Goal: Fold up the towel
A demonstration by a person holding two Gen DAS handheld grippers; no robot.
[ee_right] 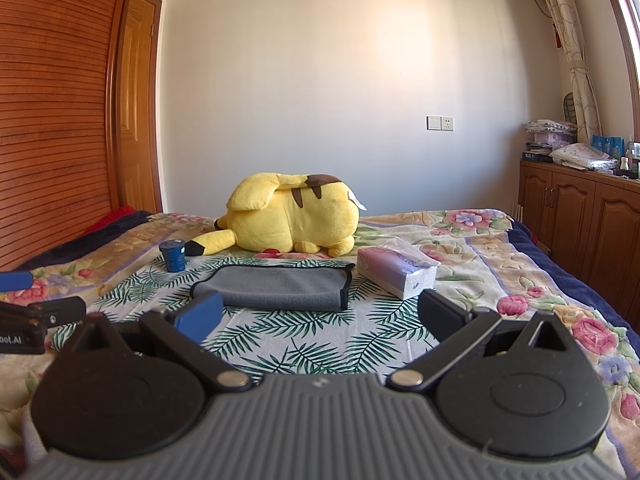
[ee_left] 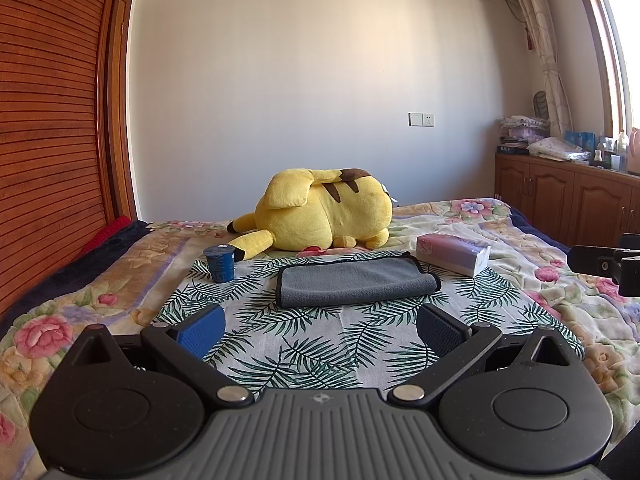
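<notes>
The grey microfibre towel with black edging (ee_left: 354, 282) lies on the palm-leaf printed cloth (ee_left: 304, 344), ahead of both sets of fingers and touching neither; it appears to be doubled over once already, with a rounded fold along its near edge, though the low viewing angle leaves the layer count uncertain. The left gripper (ee_left: 320, 330) hovers short of the towel with its fingers spread wide and nothing between them; the towel sits centred ahead of the gap. The right gripper (ee_right: 320, 316) is likewise wide apart and empty, with the towel ahead and slightly toward its left finger. For the step in hand, judged to be the approach for the next fold, bring each gripper to one end of the same short side so that a finger passes under all layers and the other over them; close only when the black edging lies fully between the pads. Grip both corners at equal depth, lift evenly, and carry the edge across to meet the opposite one. Keep clear of the blue cylindrical cup (ee_left: 219, 265) beyond the left finger and the pink-and-white tissue pack (ee_right: 396, 274) beyond the right finger; the yellow plush toy (ee_left: 320, 214) lies farther ahead, past the towel.
</notes>
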